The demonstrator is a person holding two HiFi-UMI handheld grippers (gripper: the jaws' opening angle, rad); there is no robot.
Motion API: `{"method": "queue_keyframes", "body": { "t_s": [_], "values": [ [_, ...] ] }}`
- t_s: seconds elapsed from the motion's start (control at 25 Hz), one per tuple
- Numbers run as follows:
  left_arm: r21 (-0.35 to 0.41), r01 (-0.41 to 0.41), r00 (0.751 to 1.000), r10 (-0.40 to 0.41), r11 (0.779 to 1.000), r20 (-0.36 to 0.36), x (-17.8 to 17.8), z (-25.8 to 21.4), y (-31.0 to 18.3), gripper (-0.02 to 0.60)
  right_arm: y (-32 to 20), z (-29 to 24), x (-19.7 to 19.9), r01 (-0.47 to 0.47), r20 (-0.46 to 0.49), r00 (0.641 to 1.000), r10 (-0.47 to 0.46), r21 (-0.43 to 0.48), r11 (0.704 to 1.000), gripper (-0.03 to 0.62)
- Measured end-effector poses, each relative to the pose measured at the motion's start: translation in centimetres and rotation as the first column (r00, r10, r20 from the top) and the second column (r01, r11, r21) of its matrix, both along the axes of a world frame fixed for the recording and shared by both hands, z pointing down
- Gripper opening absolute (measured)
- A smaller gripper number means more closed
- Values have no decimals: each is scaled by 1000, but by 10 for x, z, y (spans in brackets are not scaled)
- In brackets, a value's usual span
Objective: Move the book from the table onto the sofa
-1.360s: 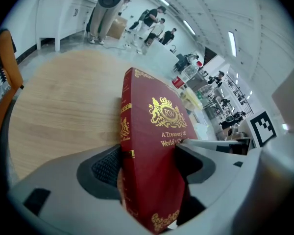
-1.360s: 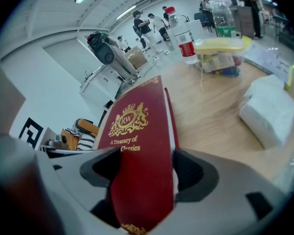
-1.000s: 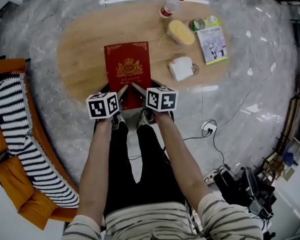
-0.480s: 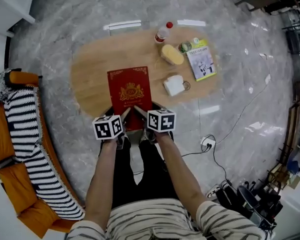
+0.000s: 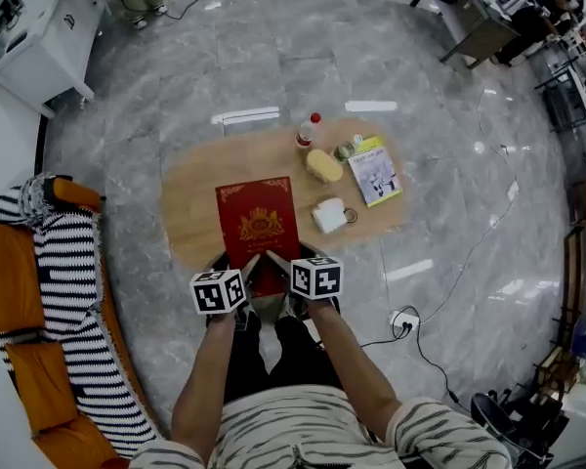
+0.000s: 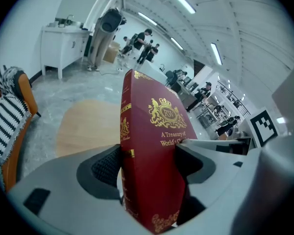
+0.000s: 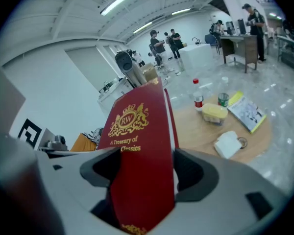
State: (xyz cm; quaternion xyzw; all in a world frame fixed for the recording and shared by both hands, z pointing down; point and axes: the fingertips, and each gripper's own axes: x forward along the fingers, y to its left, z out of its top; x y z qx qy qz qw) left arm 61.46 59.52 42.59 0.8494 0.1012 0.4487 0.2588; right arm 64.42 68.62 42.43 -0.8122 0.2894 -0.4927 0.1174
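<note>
Two grippers carry one book point(image 5: 257, 225).
Head view: left gripper point(image 5: 246, 262) and right gripper point(image 5: 276, 260) hold it above the table point(image 5: 195, 193) edge. Left gripper view: jaws clamped on it. Right gripper view: likewise. Next move, likely: swing left to the sofa point(image 5: 15, 281).

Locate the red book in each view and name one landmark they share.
Head view: red book, centre, over the wooden table's near edge.
Left gripper view: centre, between the jaws, spine showing.
Right gripper view: centre, between the jaws, cover showing.
Shared landmark: the wooden table.
</note>
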Motion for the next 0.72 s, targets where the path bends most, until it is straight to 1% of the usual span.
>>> {"method": "queue_keyframes", "body": {
  "t_s": [0.36,0.6,0.72],
  "values": [
    [-8,27,997,-28,1000,-69,-9,-79,4,348,2,-82,-7,45,-82,996,-45,-4,999,354],
    [-14,87,988,-88,996,-123,-24,-133,-1,348,-5,-139,-16,113,-148,983,-112,-3,994,354],
    [-5,119,981,-118,993,-156,-35,-151,-8,348,-14,-158,-24,157,-179,972,-154,2,988,354]
  ]
}}
